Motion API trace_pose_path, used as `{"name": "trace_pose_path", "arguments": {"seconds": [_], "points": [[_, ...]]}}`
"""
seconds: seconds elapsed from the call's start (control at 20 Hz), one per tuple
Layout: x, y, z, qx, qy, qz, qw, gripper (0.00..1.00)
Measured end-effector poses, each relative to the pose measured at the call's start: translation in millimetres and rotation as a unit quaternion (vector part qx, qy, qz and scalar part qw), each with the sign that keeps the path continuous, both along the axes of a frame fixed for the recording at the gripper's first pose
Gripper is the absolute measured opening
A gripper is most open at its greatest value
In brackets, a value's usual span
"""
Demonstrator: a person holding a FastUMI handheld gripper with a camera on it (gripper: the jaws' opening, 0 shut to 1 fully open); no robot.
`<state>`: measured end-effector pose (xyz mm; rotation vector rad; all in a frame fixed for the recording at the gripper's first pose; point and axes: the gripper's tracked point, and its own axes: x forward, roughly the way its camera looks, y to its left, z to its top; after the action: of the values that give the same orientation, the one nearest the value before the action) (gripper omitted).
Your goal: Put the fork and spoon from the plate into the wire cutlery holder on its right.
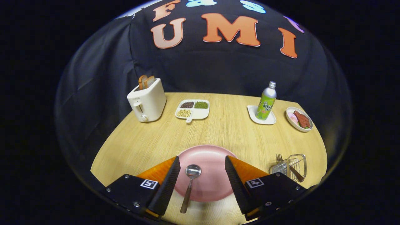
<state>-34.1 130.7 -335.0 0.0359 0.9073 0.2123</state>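
I have the gripper (202,178) hovering low over the near edge of the wooden table (225,131), aimed forward and slightly down, level from side to side. Its jaws stand wide apart and grip nothing; the two fingers (167,184) flank the pink plate (212,184), one over each side of it.

The spoon (190,187) lies on the plate between the fingers, closer to the left one, bowl pointing away from me and its handle running back past the plate's near rim. Neither finger touches it as far as I can see.

The fork (289,167) is already in the wire cutlery holder (295,167), which sits on the table just right of the plate, beyond the right finger. The fork leans there with its tines up and toward the left, handle slanting down to the right.

Farther back along the table I see a white toaster (147,101) with bread slices (146,82) in its slots, a divided tray of beans (192,110), a green soda bottle (266,102) upright on a small white coaster (253,116), and an oval dish of food (299,119) at the far right.
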Motion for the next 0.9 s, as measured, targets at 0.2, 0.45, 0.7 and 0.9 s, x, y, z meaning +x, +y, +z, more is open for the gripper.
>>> {"name": "trace_pose_path", "arguments": {"seconds": [0.2, 0.45, 0.7, 0.9], "points": [[-22.2, 18.4, -29.9, 0.001, 0.068, 0.038, 0.997, 0.87], [-41.5, 23.3, -62.3, -0.019, 0.130, 0.072, 0.989, 0.86], [-53.8, 23.8, -82.5, -0.033, 0.184, 0.094, 0.978, 0.75], [-64.0, 20.0, -95.1, -0.041, 0.225, 0.105, 0.968, 0.53]]}}
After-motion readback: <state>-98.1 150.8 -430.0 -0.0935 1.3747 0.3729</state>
